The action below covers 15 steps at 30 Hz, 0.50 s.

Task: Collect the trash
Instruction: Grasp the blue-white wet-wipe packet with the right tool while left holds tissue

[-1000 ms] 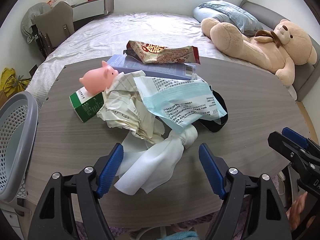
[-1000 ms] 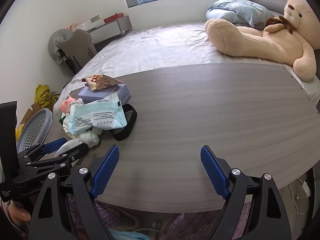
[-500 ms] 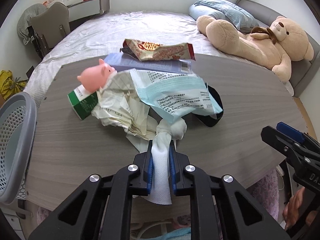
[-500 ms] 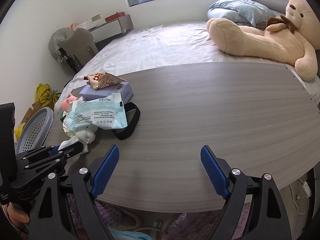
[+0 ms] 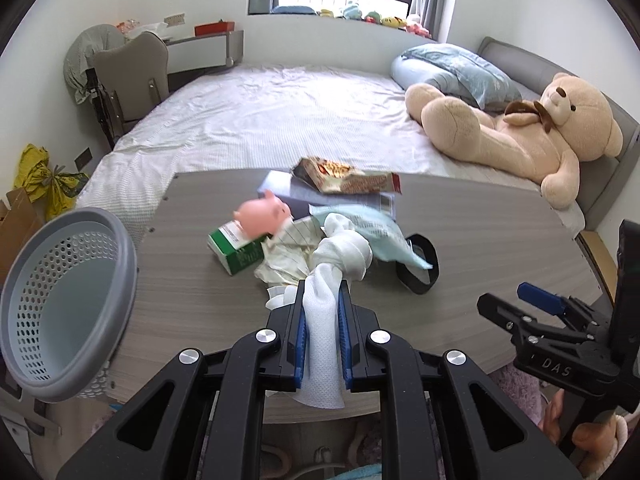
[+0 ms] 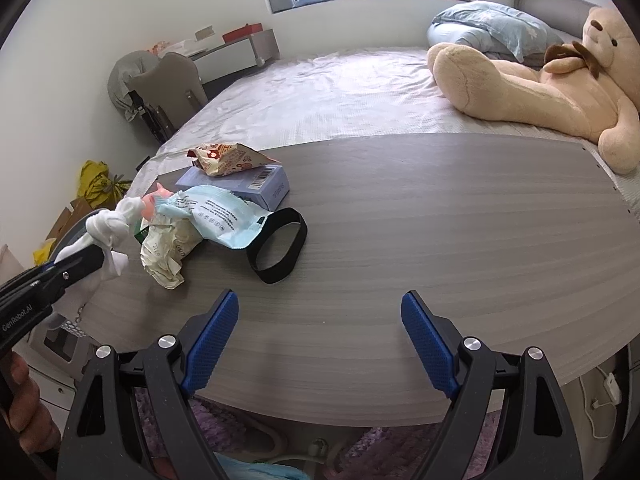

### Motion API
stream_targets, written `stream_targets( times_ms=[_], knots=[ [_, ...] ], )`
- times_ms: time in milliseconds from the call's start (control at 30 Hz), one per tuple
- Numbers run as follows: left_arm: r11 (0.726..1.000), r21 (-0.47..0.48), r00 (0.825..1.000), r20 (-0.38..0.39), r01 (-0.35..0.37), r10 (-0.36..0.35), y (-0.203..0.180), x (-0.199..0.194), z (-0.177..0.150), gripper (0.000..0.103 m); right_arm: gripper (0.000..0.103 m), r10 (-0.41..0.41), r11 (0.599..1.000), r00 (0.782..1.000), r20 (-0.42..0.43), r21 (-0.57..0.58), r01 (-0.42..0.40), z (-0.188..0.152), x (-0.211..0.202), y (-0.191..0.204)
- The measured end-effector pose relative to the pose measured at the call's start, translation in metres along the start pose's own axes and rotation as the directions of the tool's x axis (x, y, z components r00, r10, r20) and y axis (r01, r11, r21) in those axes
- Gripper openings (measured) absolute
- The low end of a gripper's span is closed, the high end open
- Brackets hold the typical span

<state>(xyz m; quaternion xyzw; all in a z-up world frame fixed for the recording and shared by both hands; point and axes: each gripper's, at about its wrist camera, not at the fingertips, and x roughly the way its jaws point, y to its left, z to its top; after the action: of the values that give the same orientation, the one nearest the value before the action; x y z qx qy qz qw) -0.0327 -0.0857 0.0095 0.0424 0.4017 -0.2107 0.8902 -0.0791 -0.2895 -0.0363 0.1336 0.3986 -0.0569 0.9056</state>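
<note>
At the far left, a grey basket point(image 5: 68, 304) stands just off the table point(image 5: 192, 288) edge. Right of it, the left gripper point(image 5: 320, 320) has its jaws clamped on a knotted white tissue point(image 5: 340, 256), raised clear of the tabletop. Behind lies the pile: green box point(image 5: 236, 248), pink pig toy point(image 5: 262, 216), crumpled paper point(image 6: 168, 248), blue wipes packet point(image 6: 224, 216), snack wrapper point(image 6: 228, 158) and black band point(image 6: 280, 248). Further right, the right gripper point(image 6: 320, 332) hovers over bare table, jaws wide and empty.
</note>
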Motion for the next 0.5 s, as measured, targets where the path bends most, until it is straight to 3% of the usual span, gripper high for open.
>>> stream_targets(
  times_ms=[267, 500],
  knots=[
    [0.997, -0.06, 0.998, 0.042, -0.049, 0.052, 0.023, -0.019, 0.008, 0.014, 0.082, 0.046, 0.993, 0.999, 0.018, -0.106, -0.044, 0.017, 0.003, 0.025],
    [0.99, -0.108, 0.993, 0.053, -0.095, 0.102, 0.04, -0.022, 0.011, 0.014, 0.082, 0.113, 0.957, 0.993, -0.015, -0.267, -0.113, 0.039, 0.026, 0.053]
  ],
)
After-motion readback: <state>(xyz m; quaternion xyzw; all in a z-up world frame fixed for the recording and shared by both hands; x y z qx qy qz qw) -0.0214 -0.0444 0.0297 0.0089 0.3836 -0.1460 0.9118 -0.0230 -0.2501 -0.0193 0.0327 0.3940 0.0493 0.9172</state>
